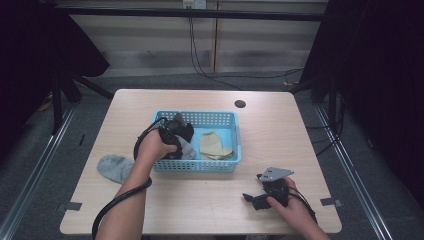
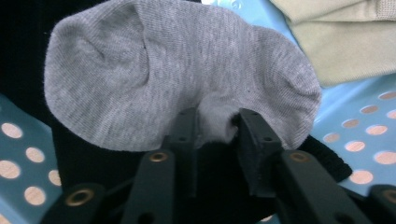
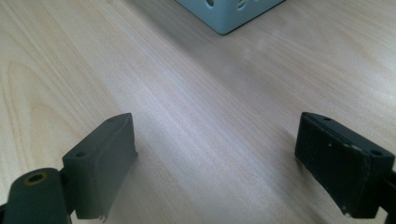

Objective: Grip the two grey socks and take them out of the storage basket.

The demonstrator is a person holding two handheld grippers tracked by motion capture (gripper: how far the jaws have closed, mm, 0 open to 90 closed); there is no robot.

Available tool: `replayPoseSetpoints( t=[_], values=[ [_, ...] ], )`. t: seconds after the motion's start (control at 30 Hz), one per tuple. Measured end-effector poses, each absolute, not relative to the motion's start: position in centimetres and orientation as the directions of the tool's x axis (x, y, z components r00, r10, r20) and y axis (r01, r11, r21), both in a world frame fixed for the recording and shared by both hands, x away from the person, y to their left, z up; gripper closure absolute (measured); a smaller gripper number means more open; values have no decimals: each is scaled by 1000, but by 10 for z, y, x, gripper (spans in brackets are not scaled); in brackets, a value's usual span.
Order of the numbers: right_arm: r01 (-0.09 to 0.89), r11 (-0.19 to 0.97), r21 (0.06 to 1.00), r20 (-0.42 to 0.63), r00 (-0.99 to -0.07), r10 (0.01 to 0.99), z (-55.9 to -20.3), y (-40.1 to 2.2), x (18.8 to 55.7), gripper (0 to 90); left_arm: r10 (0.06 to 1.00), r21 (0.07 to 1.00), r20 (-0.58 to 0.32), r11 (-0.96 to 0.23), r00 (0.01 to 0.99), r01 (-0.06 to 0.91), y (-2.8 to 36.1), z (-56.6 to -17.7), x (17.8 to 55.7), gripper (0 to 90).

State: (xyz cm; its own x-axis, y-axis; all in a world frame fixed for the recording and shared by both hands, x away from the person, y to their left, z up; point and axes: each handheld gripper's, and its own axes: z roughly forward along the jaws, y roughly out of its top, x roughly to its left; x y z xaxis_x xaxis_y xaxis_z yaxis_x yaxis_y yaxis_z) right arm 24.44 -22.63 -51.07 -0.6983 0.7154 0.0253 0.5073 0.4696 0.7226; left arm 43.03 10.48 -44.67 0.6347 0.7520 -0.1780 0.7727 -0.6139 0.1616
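Grey knit: a grey sock (image 2: 182, 79) is filling the upper middle of the left gripper view, and its bunched lower edge is sitting pinched between the two black jaws.

Left gripper (image 1: 176, 134): it is reaching down into the left half of the basket in the centre of the high view, jaws narrowed onto a fold of the sock (the pads look to be pressing the cloth from both sides), so I judge it is gripping the sock by a gathered bit of fabric, which soft knit allows.

Basket (image 1: 235, 135): the light blue perforated tub is sitting in the middle of the table, serving as the place where socks are being collected or taken from; which of the two I cannot tell.

Beige sock (image 1: 214, 146): it is lying flat in the right half of the basket, just beside the grey one, apart from the jaws.

Black cloth (image 2: 84, 163): a dark piece is lying under the grey sock, at the lower left of the left gripper view.

Second grey sock (image 1: 115, 167): it is lying on the table at the left of the basket, outside it.

Right gripper (image 1: 260, 197): it is resting low at the lower right of the high view, jaws standing wide over bare wood with nothing between them (parked out of the way, I judge).
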Motion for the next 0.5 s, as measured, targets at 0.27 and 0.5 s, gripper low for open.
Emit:
replayPoseSetpoints(
  t=[0.27,0.5],
  values=[
    [507,469,724,26,-699,715,-511,-226,244,117,746,141,-182,-625,641,768,103,-436,430,800],
    [509,468,723,28,-698,716,-511,-226,244,117,746,149,-172,-625,643,766,105,-414,433,816]
  ],
)
